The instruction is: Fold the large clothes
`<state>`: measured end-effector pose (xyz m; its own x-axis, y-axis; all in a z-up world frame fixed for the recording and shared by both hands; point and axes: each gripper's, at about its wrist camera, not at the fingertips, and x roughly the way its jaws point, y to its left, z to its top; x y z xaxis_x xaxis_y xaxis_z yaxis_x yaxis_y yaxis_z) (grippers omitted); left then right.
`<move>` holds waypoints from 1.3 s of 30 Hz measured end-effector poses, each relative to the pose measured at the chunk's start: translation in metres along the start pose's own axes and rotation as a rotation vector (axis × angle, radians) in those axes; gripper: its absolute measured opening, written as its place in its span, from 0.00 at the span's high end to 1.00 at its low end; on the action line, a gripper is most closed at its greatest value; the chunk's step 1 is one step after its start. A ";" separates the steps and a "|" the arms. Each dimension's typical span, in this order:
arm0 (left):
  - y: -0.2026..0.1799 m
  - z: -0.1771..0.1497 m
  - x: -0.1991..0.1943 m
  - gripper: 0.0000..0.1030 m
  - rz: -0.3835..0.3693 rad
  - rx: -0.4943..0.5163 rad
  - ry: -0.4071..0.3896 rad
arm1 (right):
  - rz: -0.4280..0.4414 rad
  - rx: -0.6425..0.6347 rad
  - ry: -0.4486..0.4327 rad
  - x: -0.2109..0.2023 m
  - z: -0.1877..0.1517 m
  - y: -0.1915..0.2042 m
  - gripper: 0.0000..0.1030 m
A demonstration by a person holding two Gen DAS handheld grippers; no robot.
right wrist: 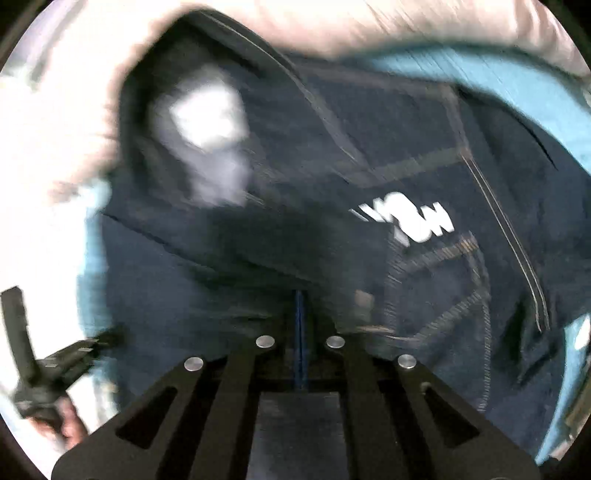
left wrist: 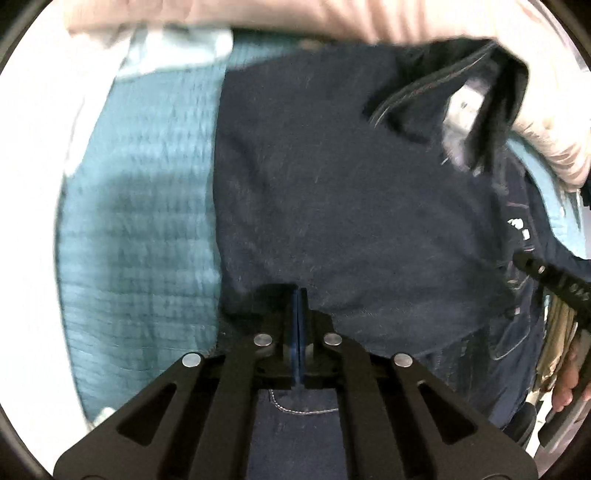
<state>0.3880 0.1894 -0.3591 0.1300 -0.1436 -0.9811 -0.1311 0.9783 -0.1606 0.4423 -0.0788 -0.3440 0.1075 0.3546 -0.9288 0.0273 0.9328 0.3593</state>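
On teal bedspread [left wrist: 140,206]: dark jeans [left wrist: 332,192] directly ahead of both closed tools, left [left wrist: 297,295] nearer the hem (grip unclear), right [right wrist: 300,295].

bright but uneven light, fisheye views with motion blur

the right wrist view is heavily smeared, the white lettering [right wrist: 421,221] on the dark garment [right wrist: 258,229] streaked; the left wrist view is sharper at centre, soft toward the rim. pale bedding [left wrist: 406,18] blows out to glare, edges bend and darken, a soft shadow lies on the teal cover [left wrist: 140,206].
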 end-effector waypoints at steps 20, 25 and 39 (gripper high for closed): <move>0.021 0.066 0.033 0.98 0.109 -0.090 0.005 | -0.149 -0.015 0.076 0.073 0.035 0.018 1.00; 0.030 0.070 0.028 0.98 0.097 -0.139 0.027 | -0.117 -0.010 0.040 0.077 0.030 0.011 1.00; 0.009 0.020 -0.069 0.96 0.218 -0.136 -0.057 | -0.162 0.015 -0.128 -0.051 -0.016 -0.013 0.26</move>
<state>0.3974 0.2109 -0.2906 0.1387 0.0808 -0.9870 -0.2923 0.9556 0.0372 0.4203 -0.1077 -0.3031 0.2258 0.1877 -0.9559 0.0688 0.9757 0.2078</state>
